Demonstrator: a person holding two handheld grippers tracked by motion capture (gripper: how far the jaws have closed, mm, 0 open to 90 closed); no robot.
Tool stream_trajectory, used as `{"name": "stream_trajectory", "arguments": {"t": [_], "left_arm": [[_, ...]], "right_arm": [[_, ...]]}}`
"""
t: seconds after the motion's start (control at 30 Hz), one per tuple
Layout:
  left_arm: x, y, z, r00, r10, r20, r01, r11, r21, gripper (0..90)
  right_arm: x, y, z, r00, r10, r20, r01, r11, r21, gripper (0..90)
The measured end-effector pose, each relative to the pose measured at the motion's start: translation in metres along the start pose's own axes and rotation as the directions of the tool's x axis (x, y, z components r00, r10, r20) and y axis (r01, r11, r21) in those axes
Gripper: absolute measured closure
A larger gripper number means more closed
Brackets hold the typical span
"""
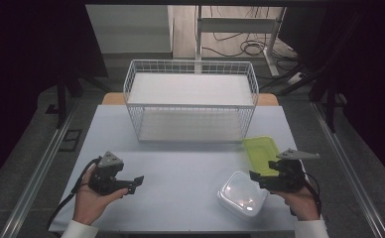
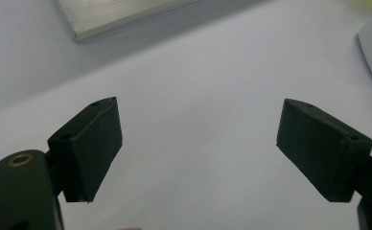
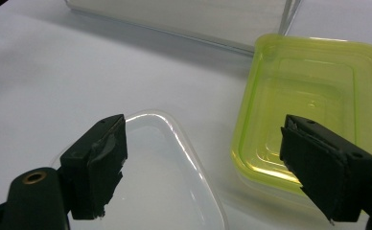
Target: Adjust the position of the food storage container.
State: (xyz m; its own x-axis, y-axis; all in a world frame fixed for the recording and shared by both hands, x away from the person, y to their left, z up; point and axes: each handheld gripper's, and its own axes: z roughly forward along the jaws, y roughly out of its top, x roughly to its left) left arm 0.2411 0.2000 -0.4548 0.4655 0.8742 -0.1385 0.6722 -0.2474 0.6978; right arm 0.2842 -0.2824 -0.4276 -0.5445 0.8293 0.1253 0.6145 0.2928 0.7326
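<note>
A: The right gripper [image 1: 258, 177] hangs over the near right part of the pale table [image 1: 180, 168] with its jaws wide apart and nothing between them. Just below and ahead of it lies the clear rectangular plastic box [image 3: 174, 177], and beside that, touching or nearly so, the yellow-green translucent plastic container [image 3: 313, 96].

B: So which gets picked first?

A: Probably the clear one, since it is nearest. I would come down on its rim with one jaw inside and one outside; gripping across the whole body looks too wide.

B: And the left gripper [image 1: 137, 181]?

A: Also spread open and empty, held level above bare table at the near left, palm under it, pointing towards the middle.

B: Where does the box go?

A: Perhaps into the white wire basket [image 1: 190, 101] at the far side, though the glare makes its shelves hard to read.
</note>
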Motion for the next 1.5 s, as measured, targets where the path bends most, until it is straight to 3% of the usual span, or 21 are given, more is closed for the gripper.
{"name": "stream_trajectory", "arguments": {"t": [0.47,0.7,1.07,1.23,1.5], "left_arm": [[0.001,0.002,0.009,0.9999,-0.006,-0.011,0.006,0.9996,0.029,16.6],[0.000,0.003,0.009,0.9997,-0.011,0.021,0.010,0.9993,0.036,16.5],[0.003,0.007,0.016,0.9995,-0.015,0.028,0.013,0.9987,0.050,16.4],[-0.002,0.001,0.015,0.9998,0.018,0.002,-0.018,0.9975,0.068,15.8],[-0.009,-0.004,0.011,0.9996,0.026,0.007,-0.026,0.9968,0.075,15.1]], "right_arm": [[-0.001,-0.004,-0.001,0.9993,-0.012,0.034,0.011,1.000,0.023,18.8],[0.001,-0.006,-0.001,0.9991,-0.003,0.042,0.002,1.000,0.019,20.0],[-0.004,-0.003,-0.005,0.9979,0.017,0.063,-0.017,1.000,0.002,27.4],[-0.013,0.005,0.000,0.9954,0.067,0.069,-0.066,0.998,-0.011,36.1],[-0.013,0.019,0.008,0.9964,0.047,0.070,-0.049,0.999,0.024,38.3]]}}
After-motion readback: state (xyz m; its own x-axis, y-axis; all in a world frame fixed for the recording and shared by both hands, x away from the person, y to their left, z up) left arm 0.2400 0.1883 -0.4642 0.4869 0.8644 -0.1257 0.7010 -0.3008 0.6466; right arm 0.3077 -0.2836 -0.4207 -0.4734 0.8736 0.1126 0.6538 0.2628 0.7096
